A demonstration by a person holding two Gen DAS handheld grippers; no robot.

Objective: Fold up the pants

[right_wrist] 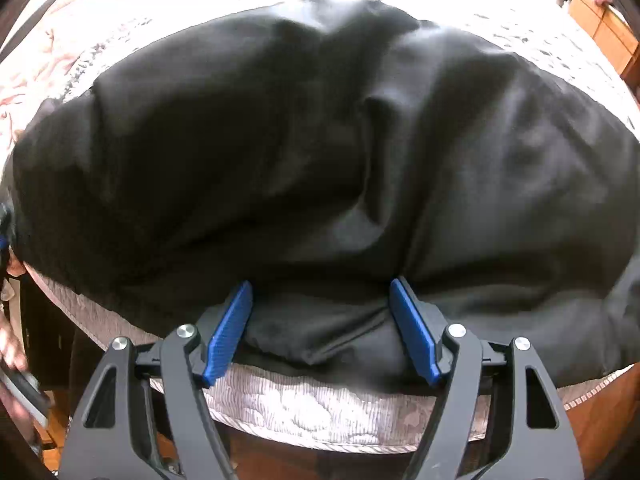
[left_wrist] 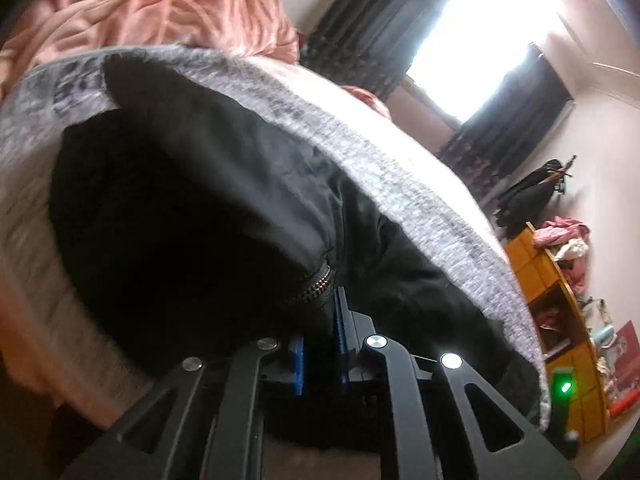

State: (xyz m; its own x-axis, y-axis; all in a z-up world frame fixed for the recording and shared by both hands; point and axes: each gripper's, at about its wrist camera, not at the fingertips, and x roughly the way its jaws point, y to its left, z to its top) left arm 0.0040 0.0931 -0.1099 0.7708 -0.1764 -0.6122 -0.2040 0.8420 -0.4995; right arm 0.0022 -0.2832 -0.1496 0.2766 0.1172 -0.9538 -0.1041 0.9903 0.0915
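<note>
The black pants (right_wrist: 320,152) lie spread and wrinkled over a grey-white bed cover (right_wrist: 304,408). My right gripper (right_wrist: 322,288) is open, its blue pads (right_wrist: 230,332) standing either side of a bunched black fold at the near edge of the bed. In the left wrist view the pants (left_wrist: 192,208) fill the middle, with a zipper (left_wrist: 316,284) showing. My left gripper (left_wrist: 320,320) is shut on the black fabric just by the zipper, the blue pads (left_wrist: 340,320) close together.
A pink blanket (left_wrist: 160,8) is heaped on the bed beyond the pants. An orange shelf unit (left_wrist: 560,312) with clothes stands by the wall at right, under a bright window (left_wrist: 480,36) with dark curtains. Wooden floor (right_wrist: 600,432) lies below the bed edge.
</note>
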